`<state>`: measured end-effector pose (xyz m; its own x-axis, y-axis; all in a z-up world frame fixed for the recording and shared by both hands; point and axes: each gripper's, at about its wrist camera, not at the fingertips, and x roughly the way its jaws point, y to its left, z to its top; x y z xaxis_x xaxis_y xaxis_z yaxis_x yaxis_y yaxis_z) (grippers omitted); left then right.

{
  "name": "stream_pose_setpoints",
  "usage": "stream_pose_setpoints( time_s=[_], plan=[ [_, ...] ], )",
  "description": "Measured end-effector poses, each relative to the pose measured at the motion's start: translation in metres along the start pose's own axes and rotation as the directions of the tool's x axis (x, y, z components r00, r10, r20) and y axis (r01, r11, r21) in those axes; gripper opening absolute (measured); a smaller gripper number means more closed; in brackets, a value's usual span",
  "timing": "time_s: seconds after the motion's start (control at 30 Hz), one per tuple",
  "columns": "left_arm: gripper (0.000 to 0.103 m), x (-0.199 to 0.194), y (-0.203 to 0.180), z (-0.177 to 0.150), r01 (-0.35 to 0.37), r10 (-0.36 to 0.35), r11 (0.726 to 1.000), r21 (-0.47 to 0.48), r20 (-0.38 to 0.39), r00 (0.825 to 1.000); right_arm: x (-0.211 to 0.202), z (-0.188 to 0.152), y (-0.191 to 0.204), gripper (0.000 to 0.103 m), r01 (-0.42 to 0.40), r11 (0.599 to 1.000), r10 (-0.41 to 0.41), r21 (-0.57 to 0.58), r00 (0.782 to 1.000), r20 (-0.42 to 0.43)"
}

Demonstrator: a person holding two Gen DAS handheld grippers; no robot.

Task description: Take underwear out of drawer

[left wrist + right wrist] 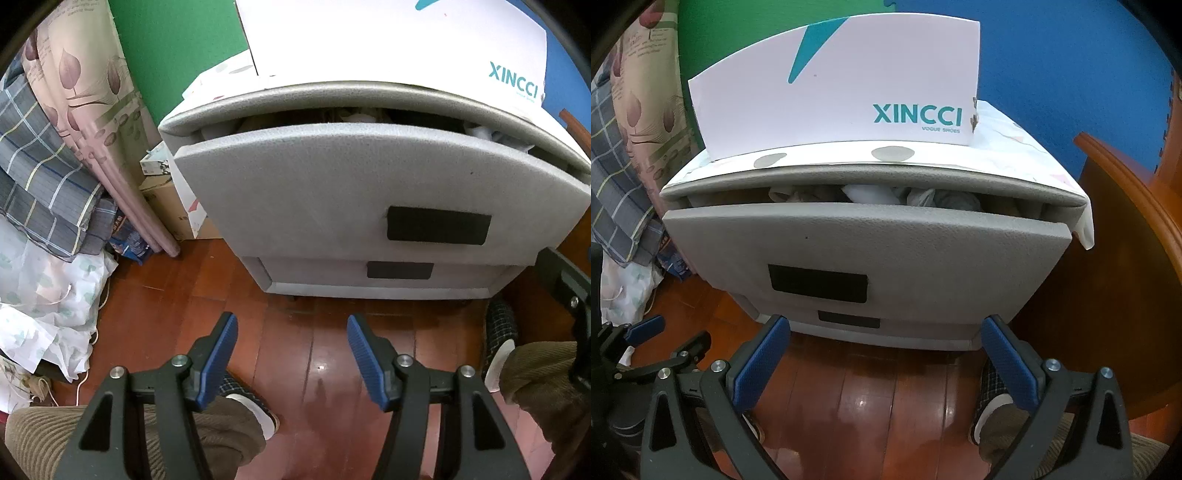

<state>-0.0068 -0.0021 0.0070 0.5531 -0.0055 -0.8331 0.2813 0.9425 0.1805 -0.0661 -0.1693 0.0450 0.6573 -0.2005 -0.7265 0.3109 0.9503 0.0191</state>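
Note:
A grey plastic drawer cabinet stands on the wooden floor. Its top drawer (369, 192) (864, 251) is pulled out a little and tilts forward; its black handle recess (437, 225) (818, 283) faces me. Crumpled white and grey underwear (871, 194) (360, 117) shows in the narrow gap above the drawer front. My left gripper (291, 325) is open and empty, low in front of the cabinet above the floor. My right gripper (886, 326) is open and empty, in front of the lower drawer (849, 319).
A white XINCCI shoe box (834, 96) (406, 44) sits on the cabinet top. Curtain, plaid bedding (40, 177) and bags crowd the left. A wooden furniture panel (1126, 277) stands close on the right. My knees and slippered feet (255, 406) are below the grippers.

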Motion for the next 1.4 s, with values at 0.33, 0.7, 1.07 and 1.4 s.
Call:
stream_pose_setpoints(
  time_s=[0.33, 0.7, 1.07, 1.4],
  plan=[
    [0.063, -0.0012, -0.0024, -0.0019, -0.002, 0.002, 1.000, 0.005, 0.002, 1.000, -0.0003, -0.0020, 0.0039, 0.102, 0.009, 1.000, -0.009, -0.013, 1.000, 0.003],
    [0.063, -0.0004, -0.0012, -0.0007, -0.007, 0.007, 1.000, 0.009, 0.003, 1.000, -0.0001, -0.0010, 0.0058, 0.102, 0.002, 1.000, -0.002, -0.020, 1.000, 0.004],
    [0.063, 0.0002, -0.0026, -0.0023, -0.013, 0.013, 1.000, 0.012, 0.001, 1.000, 0.0002, -0.0006, 0.0054, 0.102, -0.001, 1.000, 0.001, -0.020, 1.000, 0.002],
    [0.063, 0.0008, -0.0014, -0.0026, -0.014, 0.014, 1.000, 0.012, -0.002, 1.000, 0.0000, -0.0022, 0.0031, 0.102, -0.010, 1.000, 0.010, -0.006, 1.000, -0.005]
  ],
)
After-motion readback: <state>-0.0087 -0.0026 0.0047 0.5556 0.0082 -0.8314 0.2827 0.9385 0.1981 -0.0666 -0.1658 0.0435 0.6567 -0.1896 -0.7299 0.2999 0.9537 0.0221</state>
